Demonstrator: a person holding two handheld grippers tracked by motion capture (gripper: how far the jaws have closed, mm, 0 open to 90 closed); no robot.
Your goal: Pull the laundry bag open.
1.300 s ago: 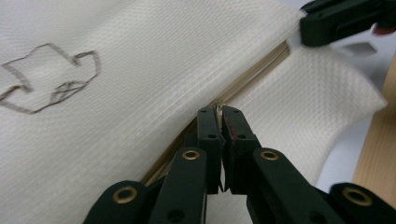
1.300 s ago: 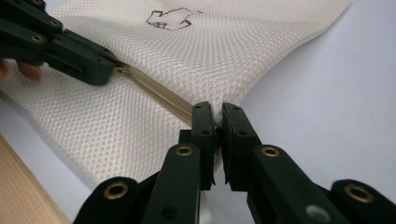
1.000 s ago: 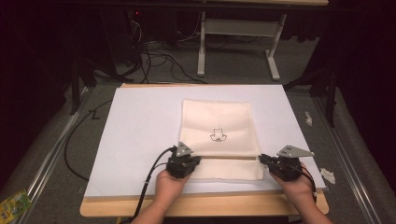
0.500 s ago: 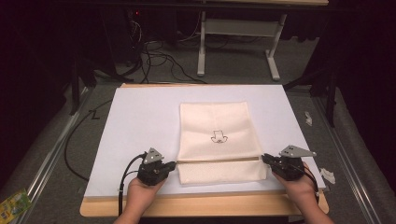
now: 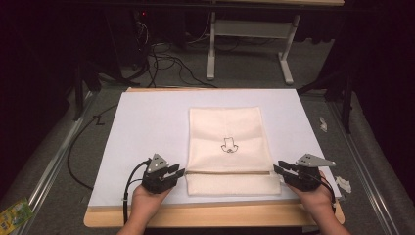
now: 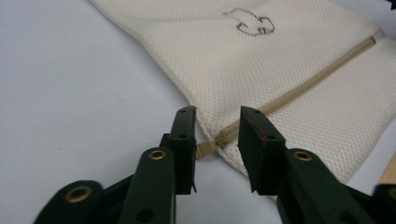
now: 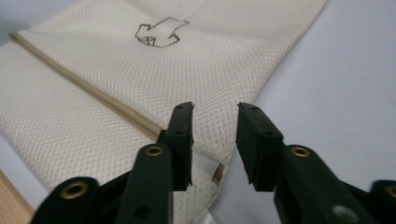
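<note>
A: Where's the mesh bag (image 5: 227, 147) rn?

B: Flat mid-bench on the white sheet (image 5: 147, 127), zipper (image 6: 299, 91) near your edge. Your left gripper (image 5: 178, 172) is at the zip's left end, jaws apart, nothing held. Right gripper (image 5: 278, 170) at the opposite corner, also spread, empty.

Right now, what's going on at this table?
A person holds a gripper in each hand at the two ends of a cream mesh bag lying flat on a white sheet. The left gripper is open around the tan pull tab at the zipper end. The right gripper is open over the bag's other edge. Neither has gripped anything.
</note>
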